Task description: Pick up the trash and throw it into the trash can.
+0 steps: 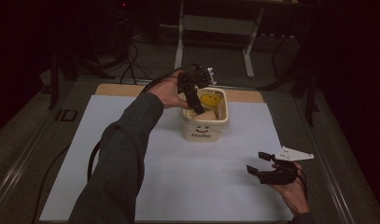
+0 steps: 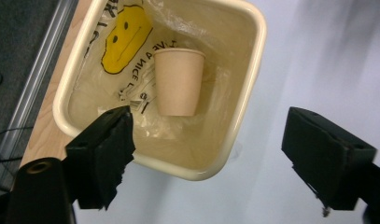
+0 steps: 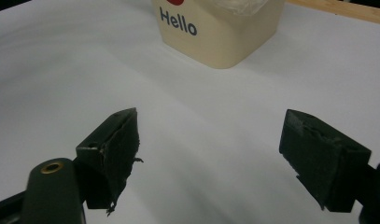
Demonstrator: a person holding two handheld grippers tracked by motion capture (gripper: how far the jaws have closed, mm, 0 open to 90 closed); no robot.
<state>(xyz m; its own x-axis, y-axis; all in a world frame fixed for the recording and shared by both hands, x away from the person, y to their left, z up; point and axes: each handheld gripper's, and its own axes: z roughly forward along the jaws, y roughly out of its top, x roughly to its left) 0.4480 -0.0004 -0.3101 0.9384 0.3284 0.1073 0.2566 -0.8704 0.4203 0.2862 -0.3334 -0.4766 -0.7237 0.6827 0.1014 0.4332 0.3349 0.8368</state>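
A cream bin (image 1: 205,128) marked "Hello" stands at the middle back of the white sheet. It is lined with a clear bag carrying a yellow smiley face (image 2: 124,39). A tan paper cup (image 2: 178,81) lies on its side inside the bin (image 2: 234,116), free of any jaw. My left gripper (image 1: 197,103) hangs open over the bin's left rim; its jaws stand wide apart with nothing between them (image 2: 211,156). My right gripper (image 1: 258,163) rests low at the front right, open and empty (image 3: 211,158), and points toward the bin (image 3: 220,37).
The white sheet (image 1: 131,140) covers a wooden tabletop (image 1: 243,95) whose edge shows behind the bin. Black cables (image 1: 92,161) trail from the left arm. Metal table legs (image 1: 248,51) and more cables stand on the dark floor beyond.
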